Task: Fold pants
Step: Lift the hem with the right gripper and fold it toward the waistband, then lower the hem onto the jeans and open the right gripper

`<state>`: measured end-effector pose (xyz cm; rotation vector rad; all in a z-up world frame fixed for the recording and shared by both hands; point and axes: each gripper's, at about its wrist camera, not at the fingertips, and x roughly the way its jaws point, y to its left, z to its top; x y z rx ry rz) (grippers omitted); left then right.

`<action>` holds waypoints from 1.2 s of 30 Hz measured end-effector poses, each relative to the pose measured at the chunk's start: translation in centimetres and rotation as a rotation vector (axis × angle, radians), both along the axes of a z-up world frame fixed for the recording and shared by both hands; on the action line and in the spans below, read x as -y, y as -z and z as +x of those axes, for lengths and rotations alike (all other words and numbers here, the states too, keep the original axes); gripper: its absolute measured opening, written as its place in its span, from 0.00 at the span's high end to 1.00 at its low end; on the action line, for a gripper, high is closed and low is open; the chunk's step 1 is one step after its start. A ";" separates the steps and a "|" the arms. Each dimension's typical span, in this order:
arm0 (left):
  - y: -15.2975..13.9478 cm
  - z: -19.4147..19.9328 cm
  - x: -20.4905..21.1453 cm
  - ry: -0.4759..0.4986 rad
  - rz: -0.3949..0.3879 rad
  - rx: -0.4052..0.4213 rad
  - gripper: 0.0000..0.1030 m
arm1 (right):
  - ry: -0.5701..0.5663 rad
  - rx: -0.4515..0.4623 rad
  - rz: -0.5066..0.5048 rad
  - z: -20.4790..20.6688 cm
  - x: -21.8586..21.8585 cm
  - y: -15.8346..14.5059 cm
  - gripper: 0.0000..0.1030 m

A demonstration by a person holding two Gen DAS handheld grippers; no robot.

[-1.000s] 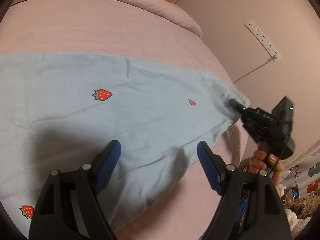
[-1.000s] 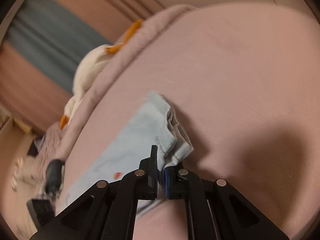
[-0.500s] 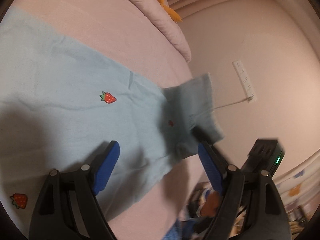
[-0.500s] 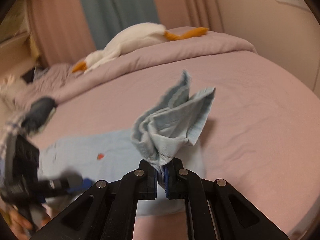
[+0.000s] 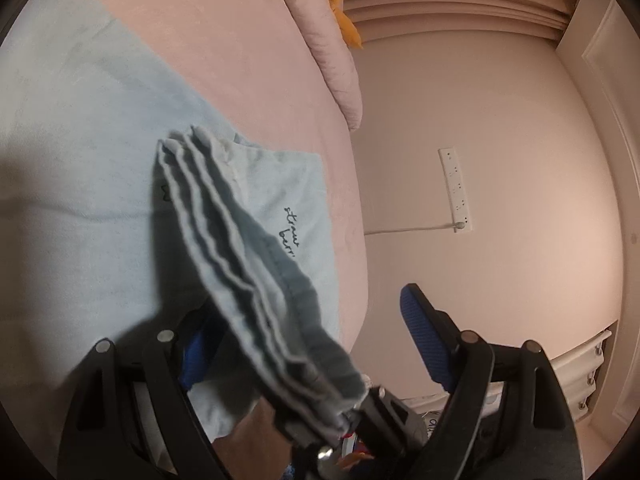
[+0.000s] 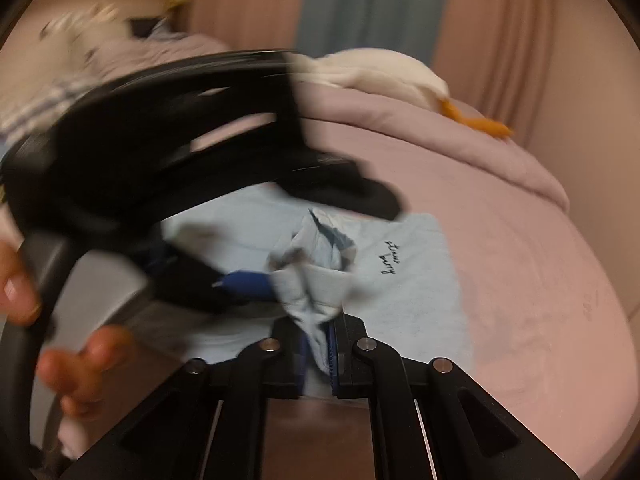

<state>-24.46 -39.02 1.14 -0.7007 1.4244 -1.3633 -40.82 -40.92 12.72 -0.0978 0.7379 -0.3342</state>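
Note:
Light blue pants (image 5: 72, 184) with strawberry prints lie on a pink bed (image 5: 224, 32). My right gripper (image 6: 318, 344) is shut on the gathered waistband end (image 6: 316, 280) and holds it lifted over the pants. That waistband (image 5: 256, 280) crosses between my left gripper's open blue-padded fingers (image 5: 424, 336). My left gripper (image 5: 304, 340) is open, low over the pants near the bed's edge. It shows as a blurred black frame (image 6: 160, 152) in the right wrist view. Black script (image 6: 390, 258) shows on the folded-over cloth.
A rolled pink duvet (image 6: 440, 128) with a white stuffed goose (image 6: 380, 72) lies at the bed's far side. A wall with a white power strip (image 5: 456, 190) and cable is right of the bed. Curtains (image 6: 360, 4) hang behind.
My right gripper has carried the waistband end up and over the pants toward my left gripper. The folded-over cloth with script now shows. My left gripper stayed open.

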 end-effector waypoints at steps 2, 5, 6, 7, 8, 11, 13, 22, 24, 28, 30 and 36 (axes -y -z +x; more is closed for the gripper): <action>-0.3 0.1 -0.1 0.008 0.014 0.018 0.27 | -0.014 0.003 -0.056 0.2 -0.8 0.3 0.94; -0.1 0.2 -0.2 0.028 0.089 0.087 0.56 | -0.038 0.014 -0.099 0.0 -1.4 0.3 0.94; 0.1 0.2 -0.5 0.029 0.108 0.098 0.65 | -0.046 0.012 -0.108 0.0 -1.6 0.4 0.94; 0.3 0.4 -0.8 0.023 0.113 0.101 0.73 | -0.051 0.007 -0.119 0.0 -1.8 0.5 0.94; 0.2 0.5 -1.2 0.012 0.122 0.122 0.79 | -0.059 -0.005 -0.132 0.0 -1.9 0.6 0.94; -1.0 0.6 -2.6 -0.008 0.155 0.260 0.89 | -0.081 -0.019 -0.152 0.1 -2.6 0.8 0.94; -1.9 0.7 -3.2 -0.018 0.171 0.348 0.89 | -0.104 -0.009 -0.160 0.4 -3.3 0.5 0.94; -3.0 4.3 -8.2 -0.124 0.257 0.553 0.89 | -0.261 -0.020 -0.219 4.4 -8.5 1.1 0.94; -2.2 5.3 -9.3 -0.141 0.289 0.553 0.89 | -0.289 -0.032 -0.217 5.0 -9.2 1.5 0.94; -1.3 6.4 -10.7 -0.159 0.350 0.542 0.89 | -0.325 -0.065 -0.219 6.7 -10.6 2.4 0.94; -0.7 6.7 -11.1 -0.174 0.372 0.526 0.86 | -0.329 -0.104 -0.224 7.4 -11.0 2.9 0.94; -1.1 6.9 -13.9 -0.238 0.411 0.573 0.81 | -0.325 -0.112 -0.122 7.5 -9.5 2.3 0.86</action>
